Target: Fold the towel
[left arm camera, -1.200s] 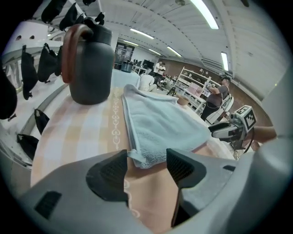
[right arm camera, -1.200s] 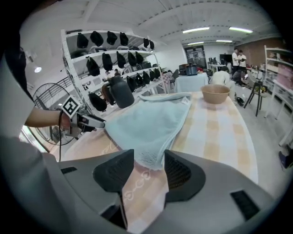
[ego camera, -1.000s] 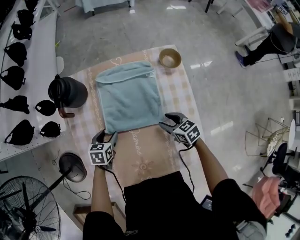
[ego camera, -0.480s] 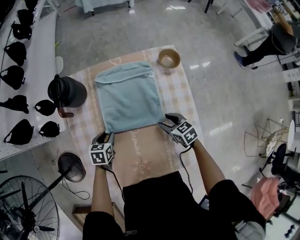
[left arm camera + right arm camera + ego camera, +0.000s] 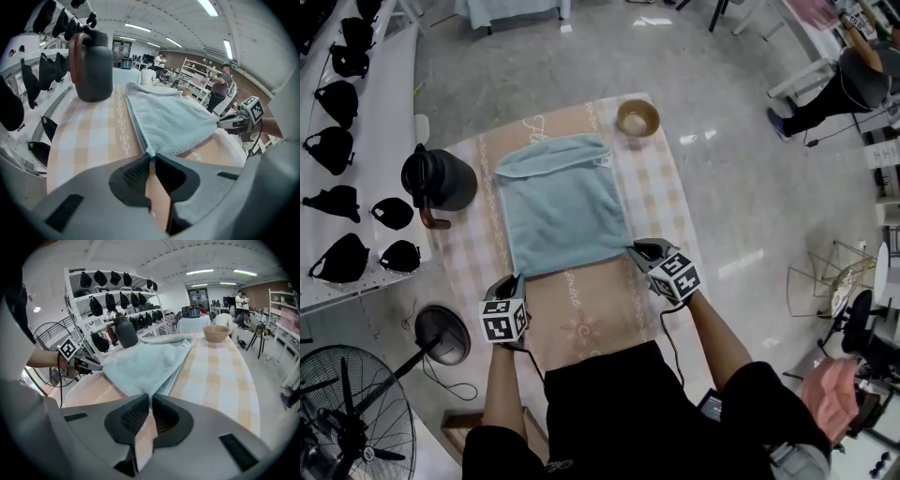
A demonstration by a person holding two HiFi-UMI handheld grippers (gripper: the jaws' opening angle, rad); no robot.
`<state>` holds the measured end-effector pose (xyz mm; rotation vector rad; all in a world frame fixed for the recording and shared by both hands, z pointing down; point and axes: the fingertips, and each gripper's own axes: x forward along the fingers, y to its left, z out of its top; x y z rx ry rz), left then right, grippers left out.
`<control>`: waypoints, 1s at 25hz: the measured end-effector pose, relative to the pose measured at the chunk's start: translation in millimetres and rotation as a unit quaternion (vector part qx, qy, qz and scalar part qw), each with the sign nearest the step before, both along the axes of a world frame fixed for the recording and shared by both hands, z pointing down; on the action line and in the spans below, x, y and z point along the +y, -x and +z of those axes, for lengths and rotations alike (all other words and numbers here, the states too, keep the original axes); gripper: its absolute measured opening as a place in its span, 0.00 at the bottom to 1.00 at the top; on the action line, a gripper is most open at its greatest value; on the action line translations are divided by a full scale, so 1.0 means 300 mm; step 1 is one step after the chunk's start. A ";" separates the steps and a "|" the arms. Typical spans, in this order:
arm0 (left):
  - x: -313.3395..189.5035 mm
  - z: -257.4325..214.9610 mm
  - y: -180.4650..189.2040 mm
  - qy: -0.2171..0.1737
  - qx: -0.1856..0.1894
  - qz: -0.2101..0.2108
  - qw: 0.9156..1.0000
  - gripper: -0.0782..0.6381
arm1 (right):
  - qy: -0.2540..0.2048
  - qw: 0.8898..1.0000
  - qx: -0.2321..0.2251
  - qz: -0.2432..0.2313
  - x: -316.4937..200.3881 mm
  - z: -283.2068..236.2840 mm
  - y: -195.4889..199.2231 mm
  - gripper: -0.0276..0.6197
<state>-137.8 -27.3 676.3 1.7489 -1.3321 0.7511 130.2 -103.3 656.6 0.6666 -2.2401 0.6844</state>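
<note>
On the checked tablecloth [image 5: 661, 187] lies a pale blue, roughly square towel [image 5: 562, 202].

The person is wearing a black short-sleeved top [image 5: 609, 403]; behind the dark ribbed fingers [image 5: 137, 172], black-and-white marker cubes [image 5: 503, 320] are trailing black cables [image 5: 667, 337].

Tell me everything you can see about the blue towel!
The towel is light blue, soft and fluffy-looking, like terry cloth. It lies flat on the checked table, roughly square, with layers showing along its edges and a fold across its far end. The left gripper and right gripper have just closed their jaws on its two near corners, pinching them. Nothing else touches it.
</note>
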 end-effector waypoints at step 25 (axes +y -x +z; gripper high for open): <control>0.266 -0.188 -0.032 0.007 0.050 0.007 0.999 0.16 | 0.024 1.000 -0.009 0.013 0.245 -0.169 -0.098 0.08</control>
